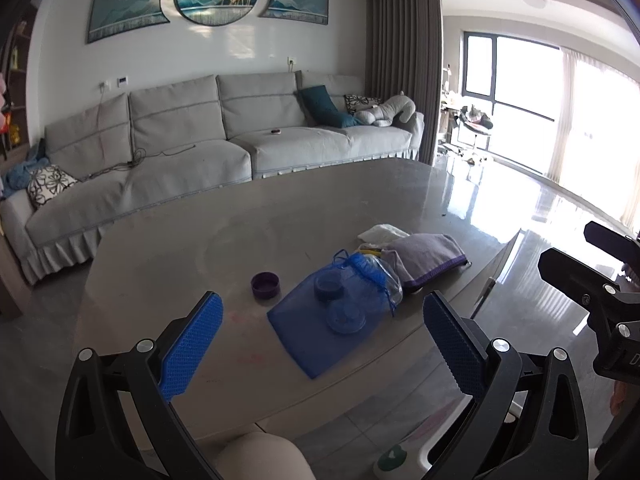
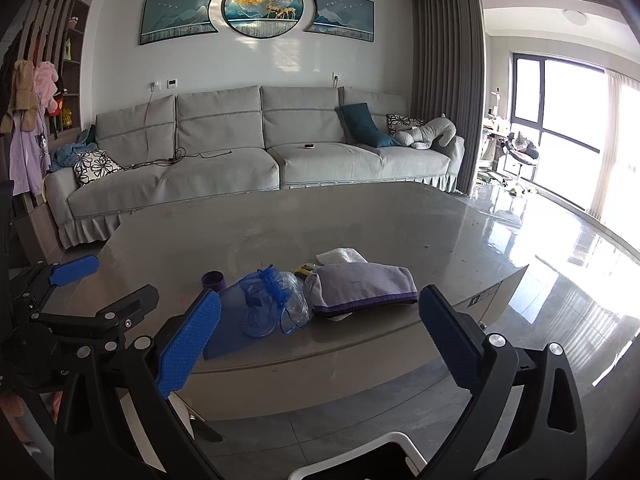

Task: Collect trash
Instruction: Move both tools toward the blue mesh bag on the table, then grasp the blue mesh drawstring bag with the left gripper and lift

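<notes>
crushed plastic bottle (image 1: 376,280) on the table (image 1: 180,248), ahead of both wide-open, empty tools (image 1: 322,320) (image 2: 320,326).

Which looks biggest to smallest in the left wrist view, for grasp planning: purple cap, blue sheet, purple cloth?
1. Blue sheet, though it is nearest the camera.
2. Purple cloth.
3. Purple cap, clearly smallest.

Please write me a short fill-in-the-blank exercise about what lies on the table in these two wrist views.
1. The purple cap lies on the table to the ___ of the blue mesh bag.
2. The left hand-held gripper is ___.
3. The lilac pouch lies on the ___.
4. The right hand-held gripper holds ___.

Missing words: left; open; table; nothing
</notes>
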`<state>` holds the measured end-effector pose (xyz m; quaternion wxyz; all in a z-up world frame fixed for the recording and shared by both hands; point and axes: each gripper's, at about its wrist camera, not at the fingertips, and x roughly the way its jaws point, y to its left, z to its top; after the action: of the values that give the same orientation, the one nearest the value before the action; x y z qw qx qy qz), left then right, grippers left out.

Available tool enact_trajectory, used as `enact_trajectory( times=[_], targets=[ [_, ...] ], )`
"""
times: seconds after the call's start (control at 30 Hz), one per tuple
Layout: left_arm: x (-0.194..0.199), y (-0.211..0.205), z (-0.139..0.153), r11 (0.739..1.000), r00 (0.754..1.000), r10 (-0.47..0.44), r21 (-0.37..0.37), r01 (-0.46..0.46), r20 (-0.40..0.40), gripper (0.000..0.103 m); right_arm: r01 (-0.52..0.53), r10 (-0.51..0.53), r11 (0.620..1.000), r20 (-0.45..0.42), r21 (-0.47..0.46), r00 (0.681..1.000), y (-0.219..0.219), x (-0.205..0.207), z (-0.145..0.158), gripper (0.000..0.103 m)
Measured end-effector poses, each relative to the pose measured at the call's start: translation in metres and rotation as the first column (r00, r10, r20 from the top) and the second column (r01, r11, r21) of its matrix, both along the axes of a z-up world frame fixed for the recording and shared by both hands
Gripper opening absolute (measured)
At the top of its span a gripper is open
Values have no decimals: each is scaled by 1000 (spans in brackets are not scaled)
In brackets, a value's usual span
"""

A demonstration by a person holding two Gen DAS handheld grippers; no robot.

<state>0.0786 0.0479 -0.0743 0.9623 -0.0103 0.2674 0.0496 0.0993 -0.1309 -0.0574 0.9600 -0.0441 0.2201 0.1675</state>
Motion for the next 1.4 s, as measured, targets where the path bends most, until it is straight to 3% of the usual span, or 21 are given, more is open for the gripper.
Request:
enact_trajectory(
  times=[0.47, 0.8, 1.03, 1.1, 1.17, 1.2, 1.27, 1.33, 1.4],
  targets=[
    [55, -12, -27, 1000, 999, -18, 24, 19, -51, 98, -24, 24, 1000, -47, -4, 999, 10, 56, -24, 99],
    [98, -17, -69, 998, 991, 8, 59, 0, -130, 98, 5, -5, 1000, -105, 3, 994, -2, 88, -53, 99],
    [120, -20, -99, 993, 978, 29, 121, -4, -205, 98, 5, -4, 1000, -131, 8, 991, -5, 100, -64, 99],
    [123, -18, -105, 994, 974, 28, 112, -2, -226, 92, 4, -3, 1000, -130, 9, 991, -4, 100, -65, 99],
    [130, -12, -110, 997, 965, 12, 82, 10, -262, 68, 4, -3, 1000, -130, 8, 992, -4, 100, -64, 99],
    [133, -9, -112, 998, 959, -3, 59, 21, -284, 64, 5, -4, 1000, -130, 8, 992, -4, 100, -64, 99],
    [136, -7, -120, 999, 951, -24, 27, 34, -310, 46, 7, -5, 1000, -128, 9, 992, -4, 100, -65, 99],
    [138, -4, -126, 999, 946, -38, 6, 42, -323, 36, 8, -7, 1000, -127, 8, 992, -3, 100, -65, 99],
    [138, -1, -131, 999, 941, -46, -6, 47, -335, 33, 7, -5, 1000, -129, 11, 992, -3, 98, -65, 99]
  ],
)
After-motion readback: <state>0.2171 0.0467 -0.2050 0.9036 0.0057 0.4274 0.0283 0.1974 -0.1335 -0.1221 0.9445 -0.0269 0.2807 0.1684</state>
